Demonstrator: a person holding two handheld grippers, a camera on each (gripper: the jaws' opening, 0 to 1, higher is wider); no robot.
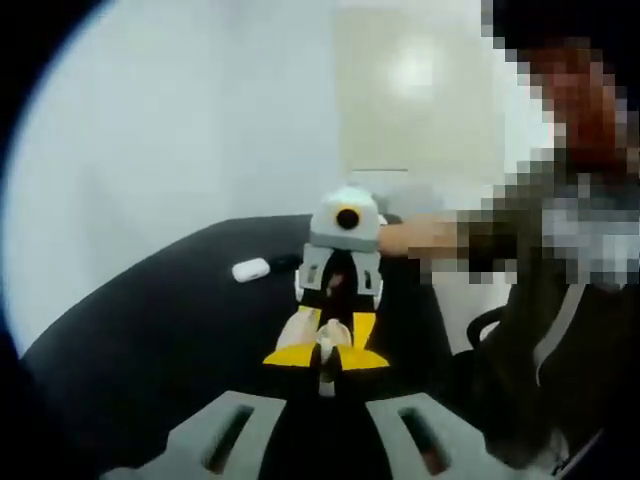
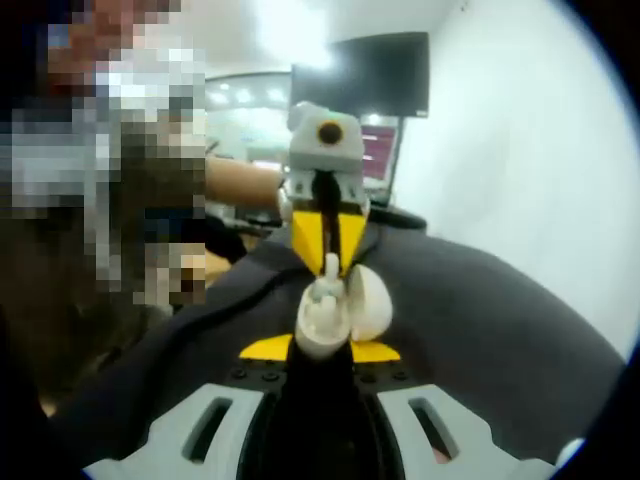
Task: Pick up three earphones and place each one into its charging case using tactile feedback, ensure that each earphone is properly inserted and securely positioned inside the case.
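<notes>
My right gripper (image 2: 320, 350) is shut on a white charging case (image 2: 322, 332) whose lid (image 2: 370, 300) stands open to the right. My left gripper (image 2: 325, 255) comes from straight ahead with its yellow fingers shut on a white earphone (image 2: 325, 280), whose lower end is at the case's opening. In the left gripper view the earphone (image 1: 330, 342) sits between my left gripper's (image 1: 327, 356) yellow tips, and my right gripper (image 1: 337, 318) faces it closely. How deep the earphone sits in the case is hidden.
Both grippers hover over a black table (image 1: 150, 340). Another white case (image 1: 250, 268) lies on it farther back to the left. A person's hand (image 1: 420, 238) holds the right gripper. A dark monitor (image 2: 375, 70) stands behind the table.
</notes>
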